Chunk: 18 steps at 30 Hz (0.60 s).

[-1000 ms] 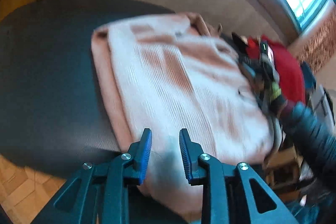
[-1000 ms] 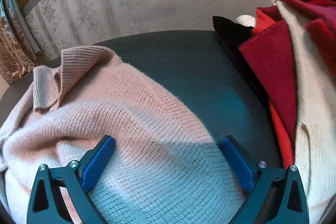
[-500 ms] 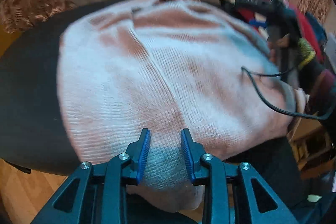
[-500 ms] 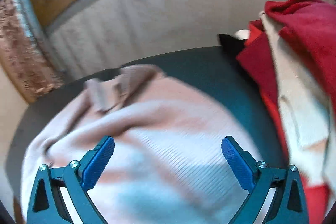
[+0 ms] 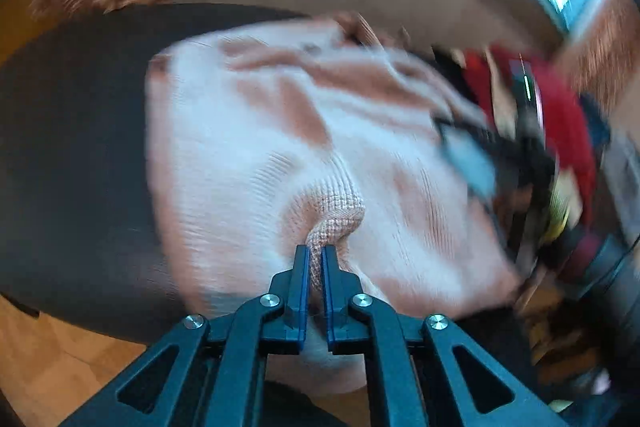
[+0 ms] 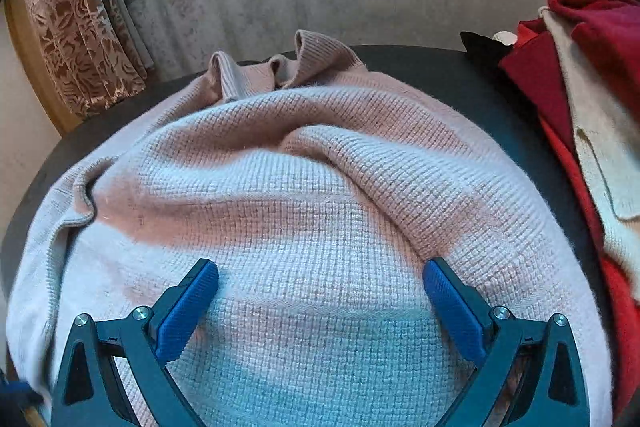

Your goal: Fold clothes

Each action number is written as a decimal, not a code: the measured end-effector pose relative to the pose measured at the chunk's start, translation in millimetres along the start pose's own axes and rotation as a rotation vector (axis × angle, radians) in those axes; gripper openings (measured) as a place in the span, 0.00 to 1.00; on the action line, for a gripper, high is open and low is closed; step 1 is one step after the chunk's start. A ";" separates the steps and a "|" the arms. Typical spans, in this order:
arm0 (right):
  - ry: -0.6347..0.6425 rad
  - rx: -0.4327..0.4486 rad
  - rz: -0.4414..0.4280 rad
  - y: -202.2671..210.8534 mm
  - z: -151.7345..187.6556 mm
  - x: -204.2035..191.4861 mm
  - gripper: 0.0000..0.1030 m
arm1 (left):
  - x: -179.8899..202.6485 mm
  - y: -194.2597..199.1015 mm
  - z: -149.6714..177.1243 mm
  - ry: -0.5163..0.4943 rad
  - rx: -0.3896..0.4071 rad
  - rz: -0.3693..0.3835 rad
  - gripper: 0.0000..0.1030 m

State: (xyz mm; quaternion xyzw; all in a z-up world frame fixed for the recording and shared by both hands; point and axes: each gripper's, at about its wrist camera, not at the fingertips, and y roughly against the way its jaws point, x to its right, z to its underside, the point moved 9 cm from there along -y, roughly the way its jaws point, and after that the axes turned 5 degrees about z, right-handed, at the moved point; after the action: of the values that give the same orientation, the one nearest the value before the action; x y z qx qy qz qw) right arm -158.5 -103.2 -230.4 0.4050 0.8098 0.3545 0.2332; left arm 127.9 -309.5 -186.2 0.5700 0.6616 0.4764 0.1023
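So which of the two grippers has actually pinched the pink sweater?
The left gripper: its fingers are shut on a fold of the pink sweater. The right gripper is wide open.

My sweater [image 6: 320,211] lies spread across the middle of the tabletop [image 6: 432,67], its collar toward the far edge. A pile of clothes [image 6: 576,99] sits along the right edge, just beside it. My left tool [image 5: 315,267] pinches the sweater's near edge.

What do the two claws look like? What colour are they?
Both look alike. The left claw has dark teal-black plastic arms with triangle-shaped holes, shiny silver screws and two blue ridged pads. The right claw has the same dark frame, silver screws and blue pads.
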 end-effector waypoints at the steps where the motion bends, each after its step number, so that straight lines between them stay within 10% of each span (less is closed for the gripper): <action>1: -0.007 0.003 -0.010 -0.6 -0.3 1.1 1.00 | -11.5 10.2 -8.4 0.037 0.028 0.007 0.04; 7: -0.026 0.016 -0.031 3.6 3.6 -1.7 1.00 | -103.2 59.3 -71.3 0.203 0.178 -0.071 0.04; 15: -0.013 0.012 -0.022 -7.0 2.2 -6.9 1.00 | -270.5 118.2 -107.5 0.539 0.224 -0.530 0.04; 18: -0.006 0.010 -0.014 -8.6 2.8 -8.2 1.00 | -272.9 149.2 -110.4 0.567 0.321 -0.565 0.05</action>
State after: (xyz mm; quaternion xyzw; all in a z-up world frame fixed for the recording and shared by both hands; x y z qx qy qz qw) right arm -156.2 -112.4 -238.0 0.4013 0.8137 0.3478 0.2362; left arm 240.9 -614.1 -128.1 0.2216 0.8594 0.4584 -0.0469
